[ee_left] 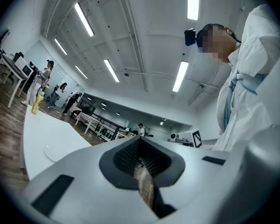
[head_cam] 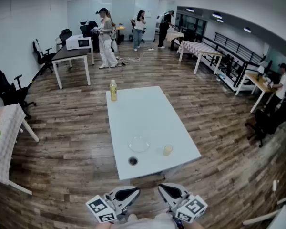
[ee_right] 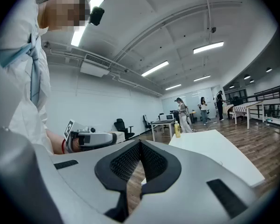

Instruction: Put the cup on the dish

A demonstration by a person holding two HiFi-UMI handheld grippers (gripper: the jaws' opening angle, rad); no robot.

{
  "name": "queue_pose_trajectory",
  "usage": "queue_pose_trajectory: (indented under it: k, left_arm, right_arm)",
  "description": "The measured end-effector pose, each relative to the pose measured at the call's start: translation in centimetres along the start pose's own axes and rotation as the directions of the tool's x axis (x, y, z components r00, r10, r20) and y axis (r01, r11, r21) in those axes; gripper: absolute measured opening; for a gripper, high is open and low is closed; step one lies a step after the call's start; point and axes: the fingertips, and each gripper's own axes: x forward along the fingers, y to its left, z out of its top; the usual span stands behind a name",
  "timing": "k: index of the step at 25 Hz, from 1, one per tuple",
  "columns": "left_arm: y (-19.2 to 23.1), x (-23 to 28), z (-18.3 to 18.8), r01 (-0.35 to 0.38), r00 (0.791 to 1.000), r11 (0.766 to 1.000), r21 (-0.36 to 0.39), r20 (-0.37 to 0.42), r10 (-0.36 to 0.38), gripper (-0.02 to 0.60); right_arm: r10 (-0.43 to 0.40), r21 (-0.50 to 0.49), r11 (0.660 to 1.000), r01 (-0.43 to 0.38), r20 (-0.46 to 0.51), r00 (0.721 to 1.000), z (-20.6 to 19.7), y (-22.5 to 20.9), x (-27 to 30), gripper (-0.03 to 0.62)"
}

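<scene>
A small pale yellow cup (head_cam: 168, 150) stands near the front right corner of the white table (head_cam: 148, 113). To its left lies a clear glass dish (head_cam: 138, 144), also visible as a pale disc (ee_left: 53, 152) in the left gripper view. Both grippers hover in front of the table's near edge, apart from everything on it. My left gripper (head_cam: 133, 192) (ee_left: 141, 168) is shut with nothing in it. My right gripper (head_cam: 163, 189) (ee_right: 137, 166) is shut and empty too. In the right gripper view the left gripper (ee_right: 91, 138) shows beside it.
A small dark round object (head_cam: 133, 161) sits near the table's front edge, left of the dish. A yellow bottle (head_cam: 113, 90) stands at the far left corner. Other desks, office chairs and several people stand across the wooden floor beyond.
</scene>
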Motion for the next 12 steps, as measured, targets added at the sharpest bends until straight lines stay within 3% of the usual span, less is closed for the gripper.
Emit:
queue_pose_trajectory:
  k: [12]
  left_arm:
    - [0.02,-0.17,-0.77,-0.002,1.000,1.000,-0.008,-0.003,0.002,0.002]
  right_arm:
    - [-0.006,-0.002,1.000,0.006,-0.011,1.000,-0.41,0.00,-0.29,0.031]
